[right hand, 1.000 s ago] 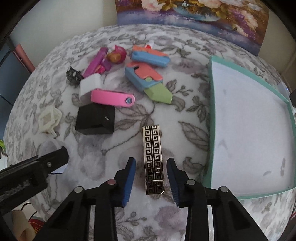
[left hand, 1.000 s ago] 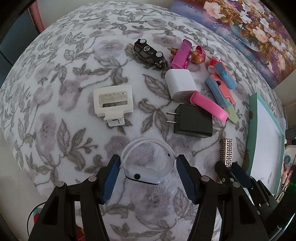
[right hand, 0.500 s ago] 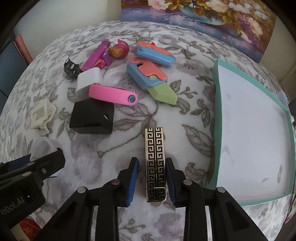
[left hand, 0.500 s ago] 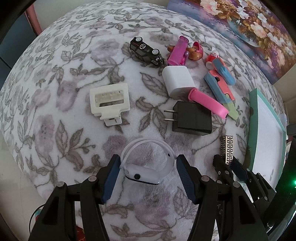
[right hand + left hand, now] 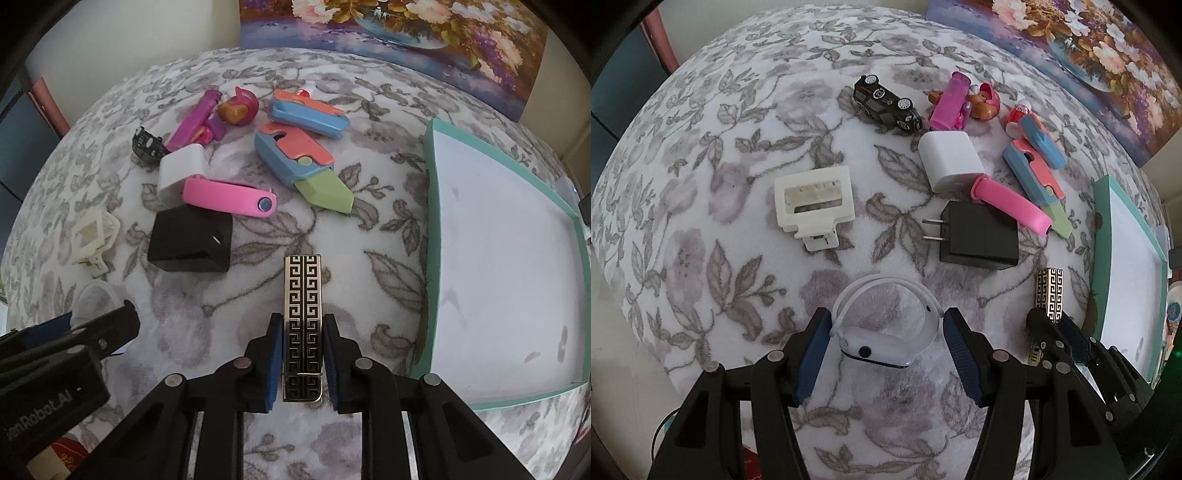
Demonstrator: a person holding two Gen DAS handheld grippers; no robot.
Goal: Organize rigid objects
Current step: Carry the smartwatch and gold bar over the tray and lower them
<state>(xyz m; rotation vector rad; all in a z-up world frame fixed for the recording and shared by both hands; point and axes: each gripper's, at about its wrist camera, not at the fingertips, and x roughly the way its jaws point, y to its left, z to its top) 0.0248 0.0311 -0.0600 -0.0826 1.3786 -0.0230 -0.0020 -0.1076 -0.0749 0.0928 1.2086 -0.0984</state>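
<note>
A white smartwatch (image 5: 879, 349) with a looped band lies on the floral cloth between my left gripper's (image 5: 886, 315) blue pads, and both pads touch the band. A black-and-gold patterned lighter (image 5: 303, 280) lies lengthwise in my right gripper (image 5: 302, 319), whose pads press on its two long sides near its lower end. The left wrist view shows the same lighter (image 5: 1049, 291) with the right gripper (image 5: 1051, 321) on it, just left of the teal tray (image 5: 1102, 240). The left gripper's finger (image 5: 122, 317) shows at the lower left of the right wrist view.
The teal-rimmed white tray (image 5: 430, 221) stands at the right. Beyond the grippers lie a black charger (image 5: 979, 236), a white charger (image 5: 949, 162), a pink stick (image 5: 1012, 203), a toy car (image 5: 886, 103), a cream clip (image 5: 812, 201) and blue-and-coral toy knives (image 5: 291, 151).
The right gripper's jaws closed in from either side of the patterned lighter until the pads met it. The left gripper and the watch stayed as they were.
</note>
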